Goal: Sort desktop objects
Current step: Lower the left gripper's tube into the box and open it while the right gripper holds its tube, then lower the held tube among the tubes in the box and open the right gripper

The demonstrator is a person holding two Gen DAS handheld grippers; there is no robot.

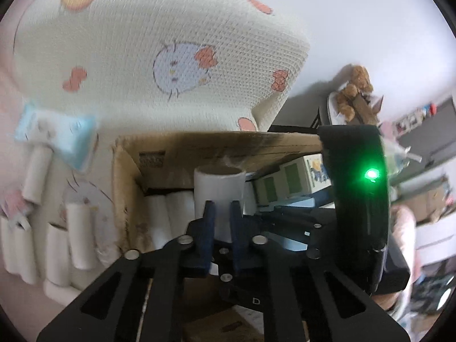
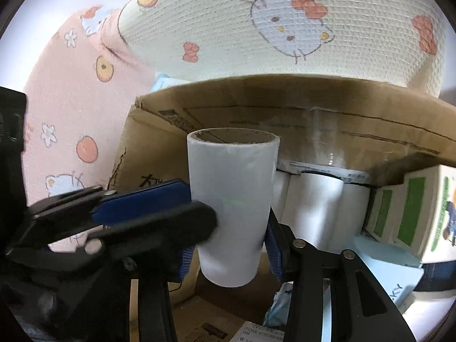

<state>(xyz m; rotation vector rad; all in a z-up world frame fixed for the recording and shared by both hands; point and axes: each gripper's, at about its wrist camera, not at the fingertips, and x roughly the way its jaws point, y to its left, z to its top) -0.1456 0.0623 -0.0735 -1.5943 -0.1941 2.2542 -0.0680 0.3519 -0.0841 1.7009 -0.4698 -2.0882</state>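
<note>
Right wrist: my right tongs [image 2: 228,252] grip the white roll [image 2: 232,211] over the cardboard box [image 2: 285,105] | left tongs [image 1: 223,219] pinch its wall | risk: opposing pulls twist it loose.

A cream cloth [image 1: 142,42] with cartoon cats is at twelve o'clock. A brown fuzzy toy [image 1: 356,85] is at two. In the right view, a pink cloth [image 2: 71,108] is at nine.

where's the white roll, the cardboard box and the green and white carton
white roll [image 2: 232,208]: right wrist view, middle of its side wall
cardboard box [image 2: 285,105]: right wrist view, bare back wall
green and white carton [image 2: 410,213]: right wrist view, its front face
</note>
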